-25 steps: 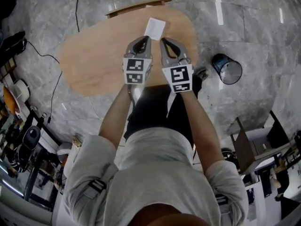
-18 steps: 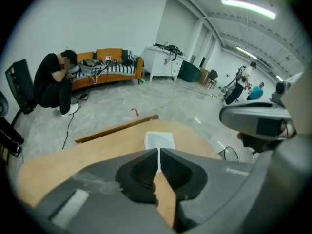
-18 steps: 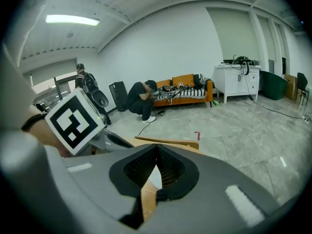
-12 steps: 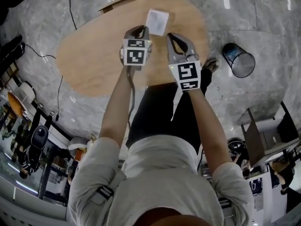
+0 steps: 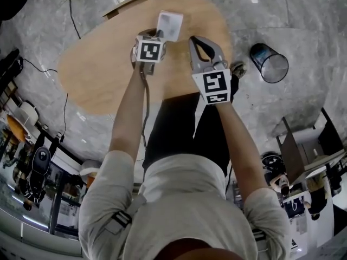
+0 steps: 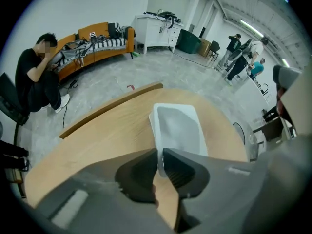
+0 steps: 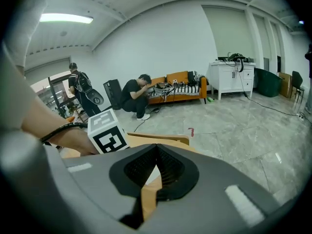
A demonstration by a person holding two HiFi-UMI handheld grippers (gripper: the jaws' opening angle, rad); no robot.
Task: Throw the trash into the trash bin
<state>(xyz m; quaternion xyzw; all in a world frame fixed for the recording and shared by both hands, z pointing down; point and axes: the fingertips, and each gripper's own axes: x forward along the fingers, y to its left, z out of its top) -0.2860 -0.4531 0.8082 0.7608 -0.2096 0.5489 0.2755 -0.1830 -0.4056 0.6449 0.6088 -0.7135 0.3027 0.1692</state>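
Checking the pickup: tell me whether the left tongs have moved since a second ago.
Yes. The left tongs have moved forward over the table to the white tray, whose near rim now sits between them.

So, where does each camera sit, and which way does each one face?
Head view: on the person's head, looking steeply down at the oval wooden table, white rectangular plastic tray and black mesh bin; torso, arms, left gripper, right gripper show.
Left gripper view: rides that gripper, looking along jaws shut on the tray's near edge; only jaws show.
Right gripper view: rides that gripper, facing an orange sofa; shut jaws and left hand show.
Shared: head and left gripper views both show the tray.
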